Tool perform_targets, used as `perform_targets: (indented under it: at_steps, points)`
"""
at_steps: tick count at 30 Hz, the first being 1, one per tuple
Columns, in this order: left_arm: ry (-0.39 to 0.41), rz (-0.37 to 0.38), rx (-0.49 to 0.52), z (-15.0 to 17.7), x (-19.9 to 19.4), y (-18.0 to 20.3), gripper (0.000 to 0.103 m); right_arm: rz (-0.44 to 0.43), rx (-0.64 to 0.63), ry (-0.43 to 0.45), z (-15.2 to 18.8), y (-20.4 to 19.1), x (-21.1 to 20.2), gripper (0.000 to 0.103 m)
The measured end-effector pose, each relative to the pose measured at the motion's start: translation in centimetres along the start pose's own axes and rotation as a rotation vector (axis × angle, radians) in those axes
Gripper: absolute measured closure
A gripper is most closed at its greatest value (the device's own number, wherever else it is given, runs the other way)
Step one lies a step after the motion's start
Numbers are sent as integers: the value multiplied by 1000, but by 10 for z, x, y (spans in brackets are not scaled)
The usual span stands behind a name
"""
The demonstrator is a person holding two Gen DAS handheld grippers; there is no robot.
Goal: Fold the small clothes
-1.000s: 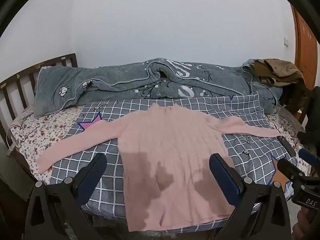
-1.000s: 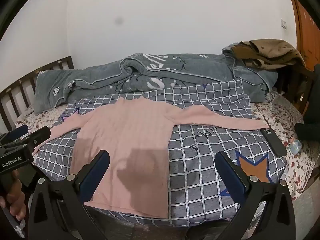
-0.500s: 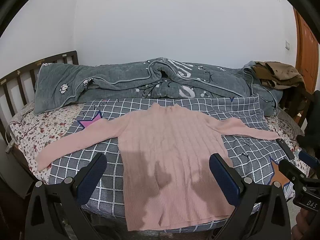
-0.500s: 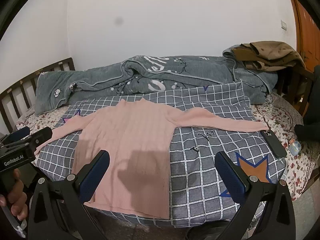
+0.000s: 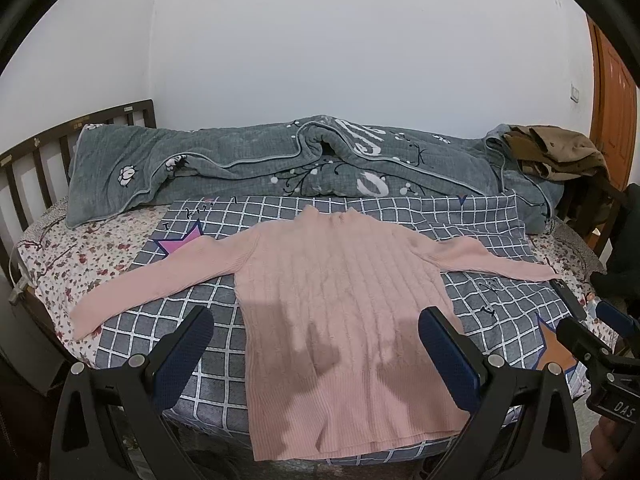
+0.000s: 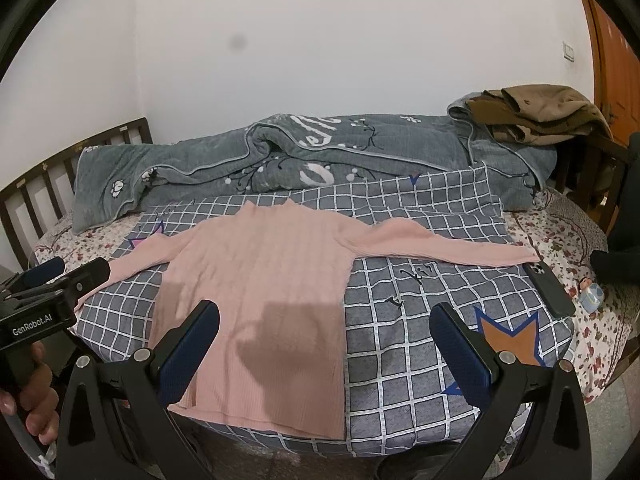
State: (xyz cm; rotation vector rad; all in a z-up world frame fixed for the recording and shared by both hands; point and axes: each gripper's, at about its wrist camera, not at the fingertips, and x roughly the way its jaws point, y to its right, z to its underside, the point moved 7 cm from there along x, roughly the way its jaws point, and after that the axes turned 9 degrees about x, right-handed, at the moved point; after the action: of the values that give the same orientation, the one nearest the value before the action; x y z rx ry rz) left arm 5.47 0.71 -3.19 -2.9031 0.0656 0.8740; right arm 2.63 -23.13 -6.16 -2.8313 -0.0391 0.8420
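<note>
A pink ribbed sweater (image 5: 340, 300) (image 6: 264, 292) lies flat on a grey checked cover (image 5: 492, 296) (image 6: 408, 320), both sleeves spread wide, hem toward me at the bed's near edge. My left gripper (image 5: 316, 334) hangs open above the hem, nothing between its blue pads. My right gripper (image 6: 324, 322) is open too, over the sweater's right side and the bare cover. Each gripper shows at the edge of the other's view, the left one held by a hand (image 6: 28, 392).
A rolled grey quilt (image 5: 280, 168) lies along the wall behind the sweater, brown clothes (image 5: 556, 152) piled at its right end. A dark phone (image 6: 548, 288) and a small toy (image 6: 590, 294) lie near the right sleeve cuff. A wooden headboard (image 5: 28, 160) stands at the left.
Both grippers have lifted and drawn back slightly, so the bed sits lower in view. The sweater has not moved and both grippers stay open.
</note>
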Motion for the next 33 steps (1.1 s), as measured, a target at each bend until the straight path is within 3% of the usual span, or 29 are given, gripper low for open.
perform_targets:
  at_steps: [9,33]
  points:
    - [0,3,-2,1,0,0,0,36,-15,34,-3,-2,-8,0]
    - [-2,6,-5,1,-1,-1,0,16,-18,37,-3,-7,-12,0]
